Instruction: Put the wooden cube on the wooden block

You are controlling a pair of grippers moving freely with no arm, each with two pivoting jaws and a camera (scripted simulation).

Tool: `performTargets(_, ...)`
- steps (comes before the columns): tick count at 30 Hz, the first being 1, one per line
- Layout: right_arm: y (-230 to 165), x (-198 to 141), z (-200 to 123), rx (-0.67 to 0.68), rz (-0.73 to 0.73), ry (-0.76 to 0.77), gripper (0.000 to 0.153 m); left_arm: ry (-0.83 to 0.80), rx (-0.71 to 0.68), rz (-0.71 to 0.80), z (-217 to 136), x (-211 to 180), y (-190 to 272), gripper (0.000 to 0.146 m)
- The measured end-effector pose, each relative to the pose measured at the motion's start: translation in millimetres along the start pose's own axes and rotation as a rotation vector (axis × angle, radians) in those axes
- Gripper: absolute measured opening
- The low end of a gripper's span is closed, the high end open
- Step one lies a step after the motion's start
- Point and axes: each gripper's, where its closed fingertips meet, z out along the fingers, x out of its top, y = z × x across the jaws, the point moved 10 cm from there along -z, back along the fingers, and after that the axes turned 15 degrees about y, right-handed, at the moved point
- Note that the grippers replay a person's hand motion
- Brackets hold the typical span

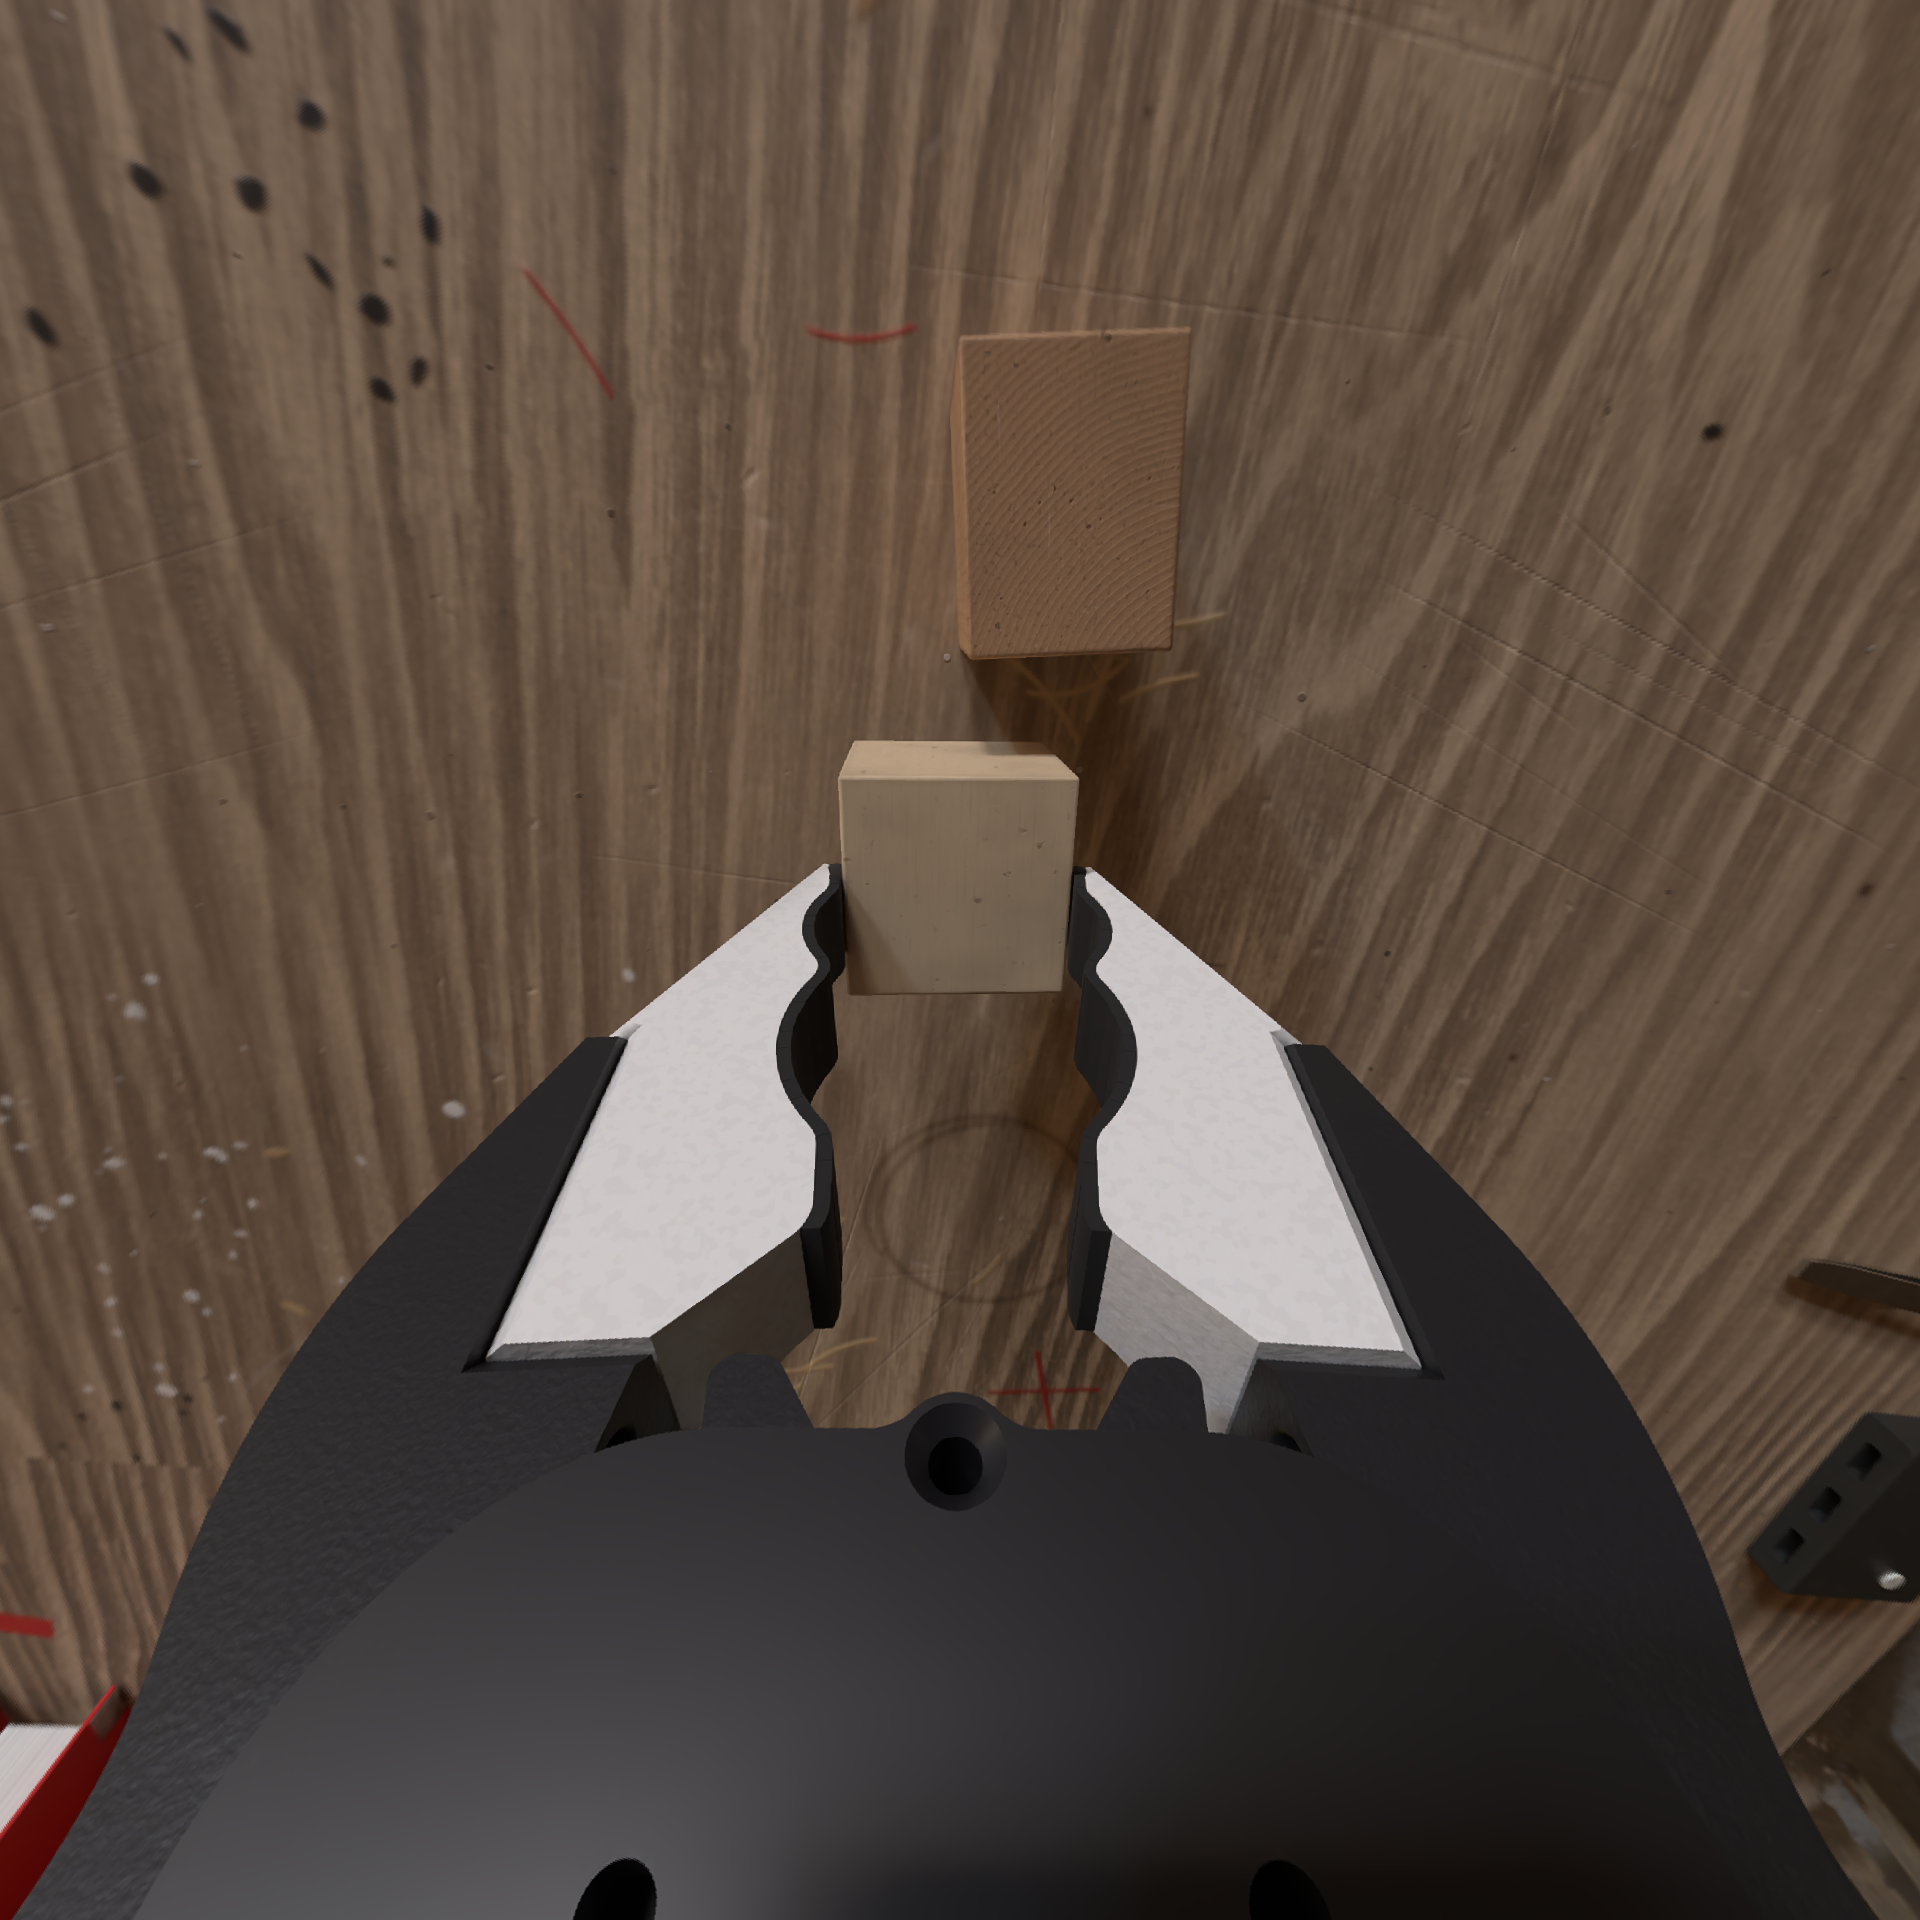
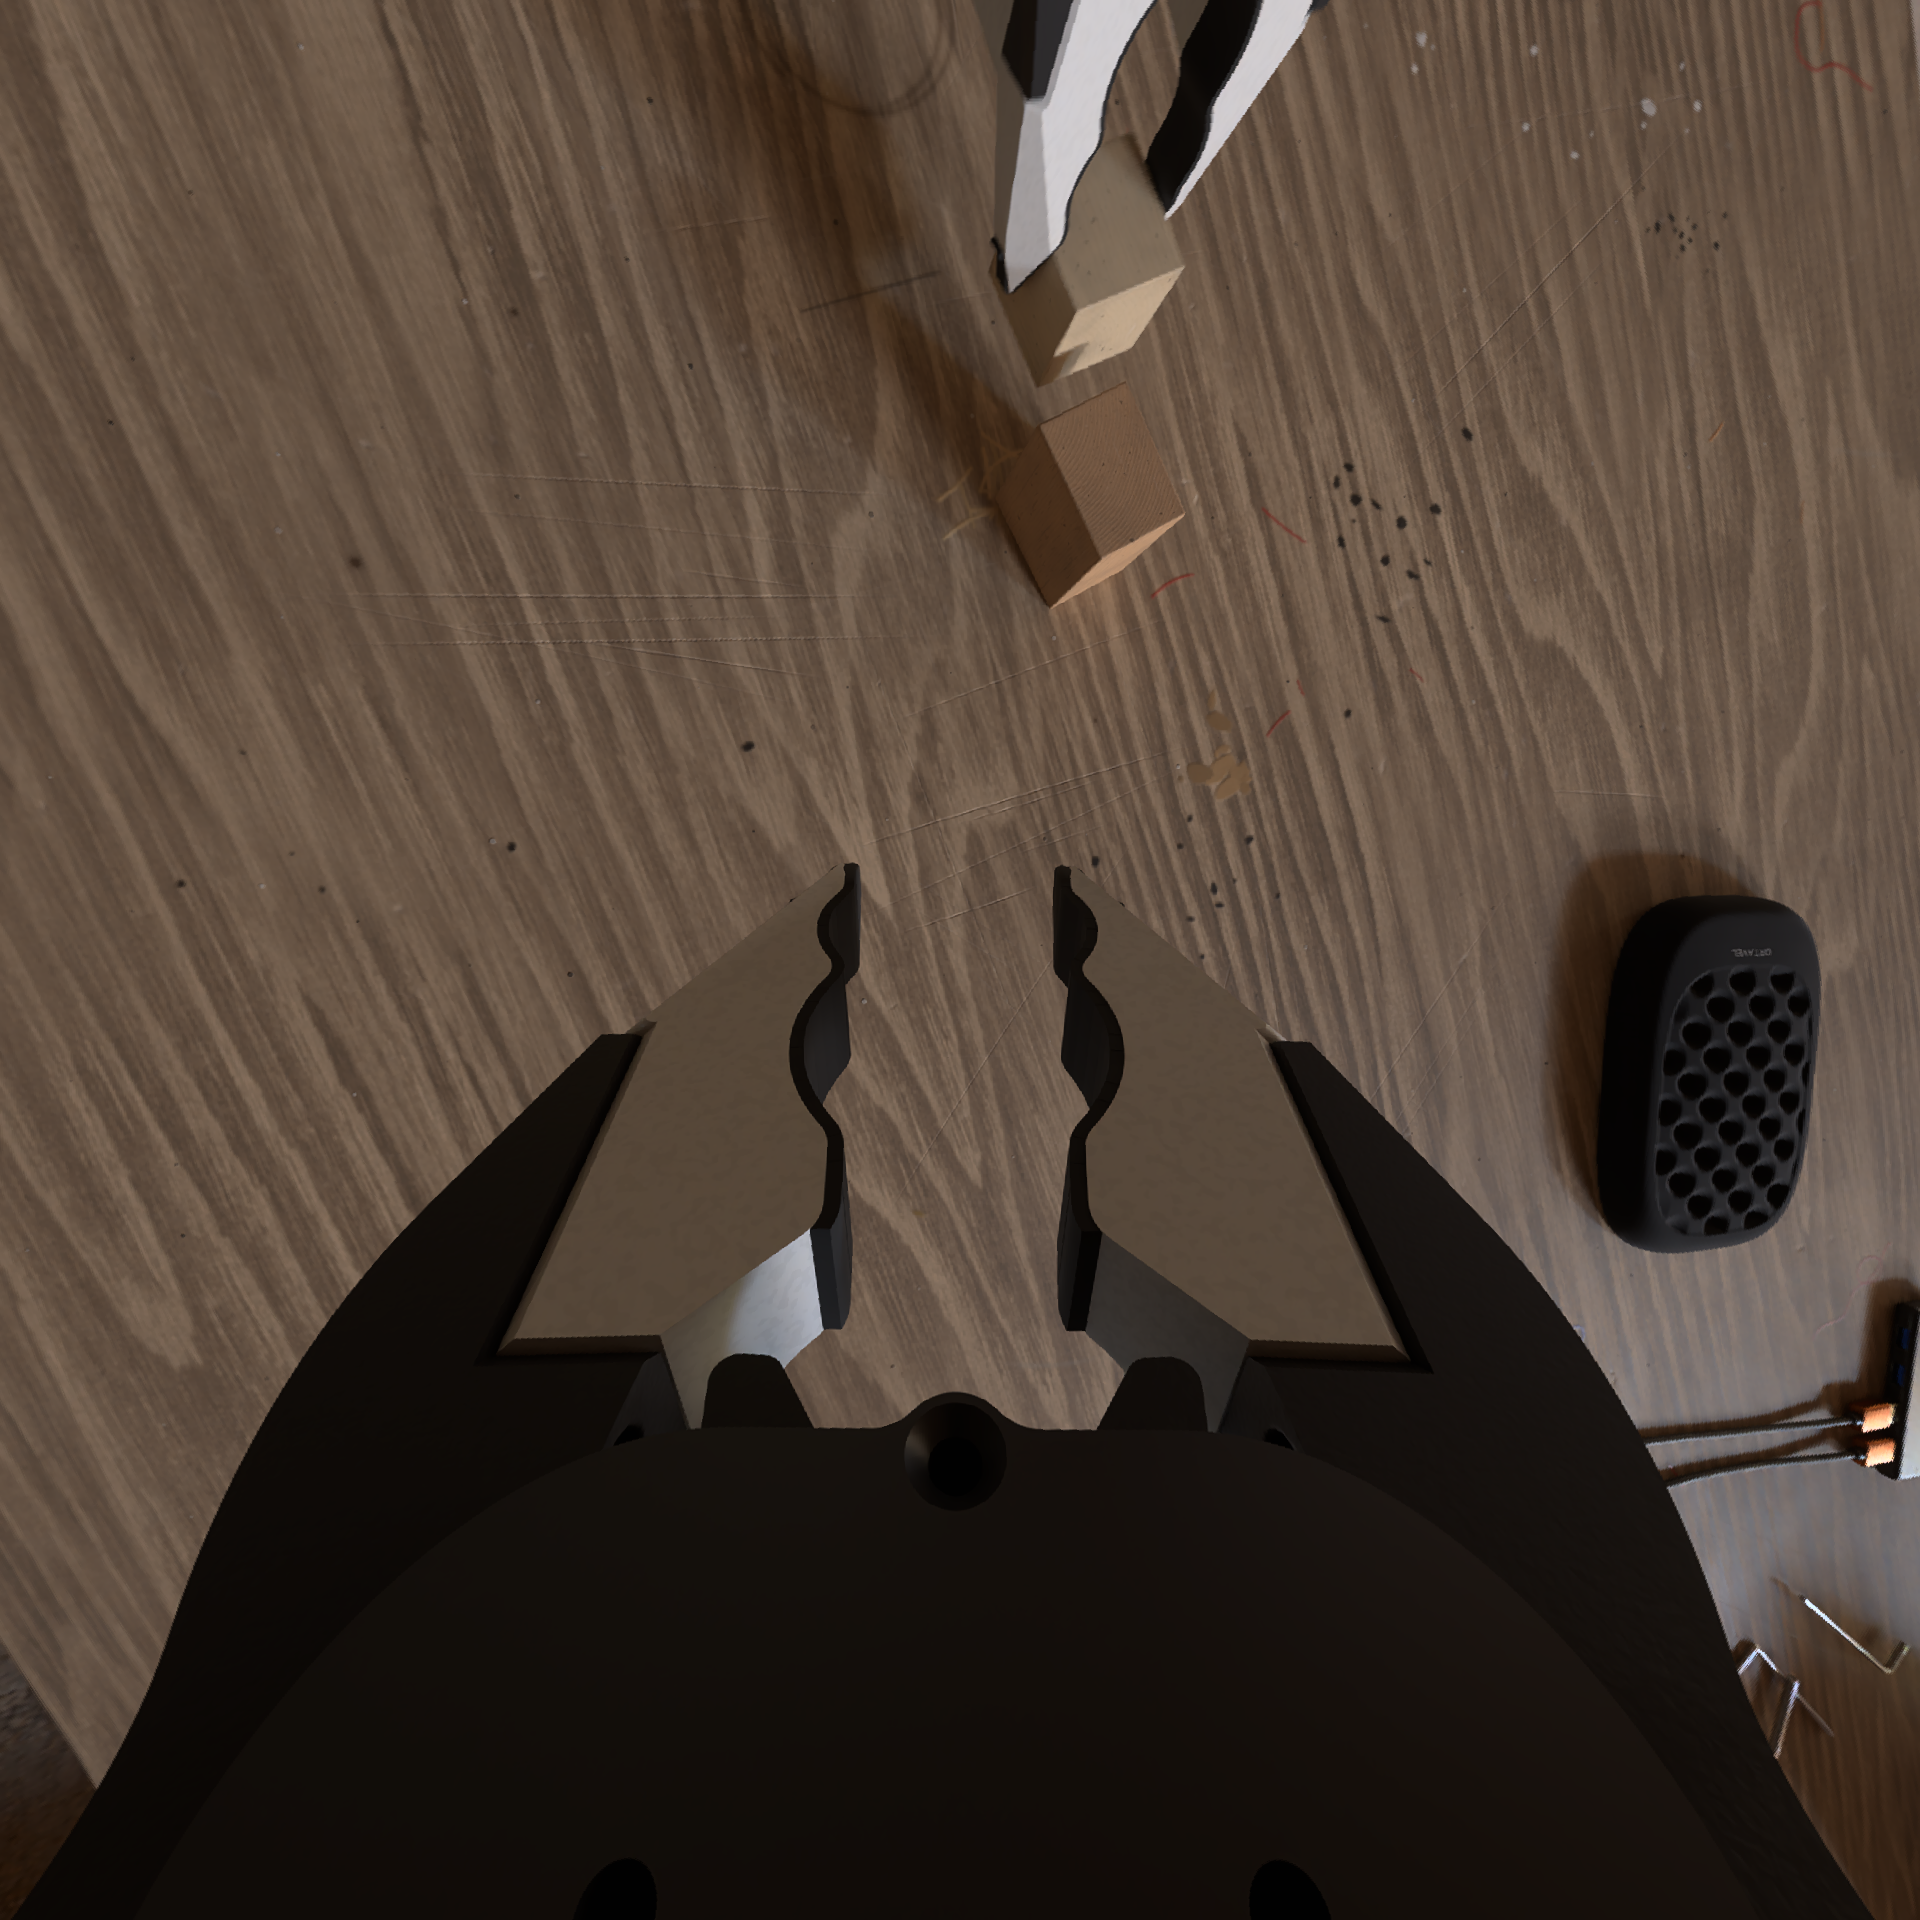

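My left tool (image 1: 956, 914) is clenched on the pale, square-edged wooden cube (image 1: 956, 883), its two black-lined fingertips pressed flat against opposite side faces near the cube's lower half, and the right wrist view shows the cube carried clear of the brown, grained wooden desk (image 1: 416, 727). The darker, reddish-tan rectangular wooden block (image 1: 1070, 488) lies on the desk just ahead of the cube, and in the right wrist view it sits just below and beyond it, the two apart, so the cube is not yet set down. I judge the cube to be light and rigid, with smooth sanded faces that could slip if my squeeze is slack; parallel flat sides are the right place to hold it, and my grip looks square and centred. The block's top face is flat and wider than the cube, so it should take it steadily, though a light block may shift if I nudge it. My right tool (image 2: 956, 894) hangs released over bare desk, holding nothing, well apart from both pieces.
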Motion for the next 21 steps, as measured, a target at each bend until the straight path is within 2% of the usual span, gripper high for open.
performTargets(9,0.7,-0.7,-1.4,-0.011,0.003,-0.005,0.037,0.070,0.050,-0.052,-42.6,35.9,8.8,0.043)
performTargets(21,1.5,-3.6,-3.3,-0.019,0.011,-0.016,0.037,0.034,0.042,-0.079,-10.9,60.6,22.3,0.043)
